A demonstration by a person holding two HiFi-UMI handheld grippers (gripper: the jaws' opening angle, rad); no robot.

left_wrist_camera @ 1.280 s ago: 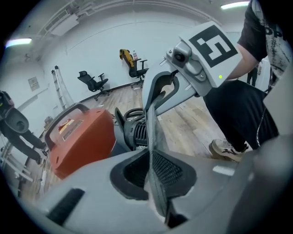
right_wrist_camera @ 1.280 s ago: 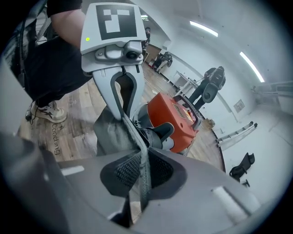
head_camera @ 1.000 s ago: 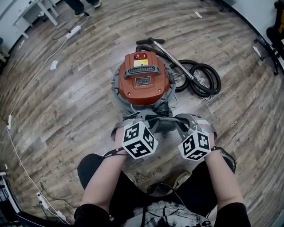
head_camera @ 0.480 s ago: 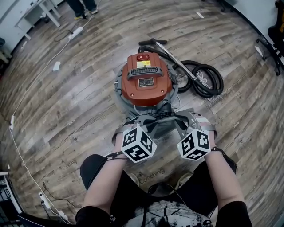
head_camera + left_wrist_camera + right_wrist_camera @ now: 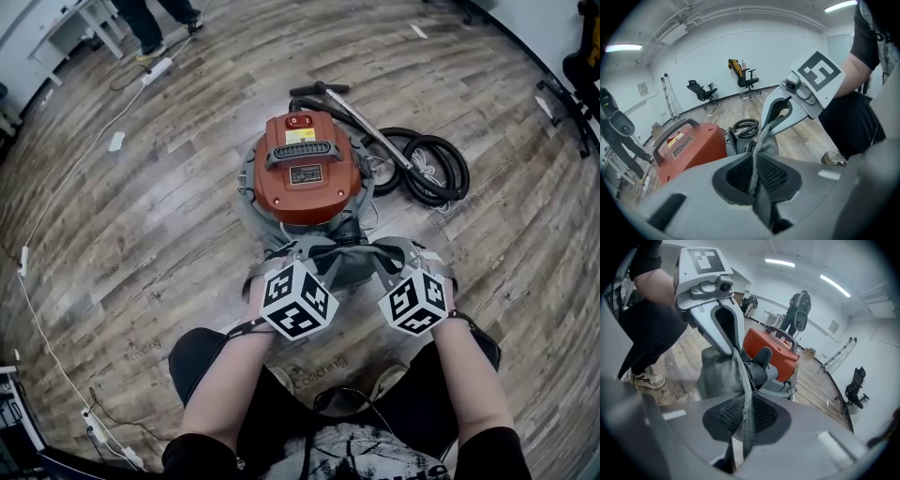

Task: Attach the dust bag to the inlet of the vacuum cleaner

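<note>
Between the pads of the left gripper (image 5: 754, 174), a fold of the grey dust bag (image 5: 769, 140) is pinched. Its jaws have just eased open a touch, w/ the cloth clamped btwn them. The right gripper (image 5: 745, 417) is clenched on another fold of the same bag, fabric running up out of its mesh pads. Both grippers point down at a slant, side by side, each in one of the person's hands, w/ the bag stretched btwn their tips.

From the head view the bag (image 5: 342, 264) hangs at the near side of the vacuum cleaner (image 5: 302, 173), low against its grey base. The right gripper view shows the black round inlet (image 5: 758, 372) just beside the cloth, touching or nearly so; can't tell whether the bag's mouth is round it.

The vac itself stands upright on the wood floor (image 5: 141, 216), orange top w/ black handle. A coiled black hose (image 5: 429, 169) and metal wand (image 5: 361, 117) lie just to its right. Farther out: a white power strip (image 5: 155, 67) w/ cable at upper left, another person's legs (image 5: 141, 23) near it, office chairs (image 5: 701, 91) by the far wall.
</note>
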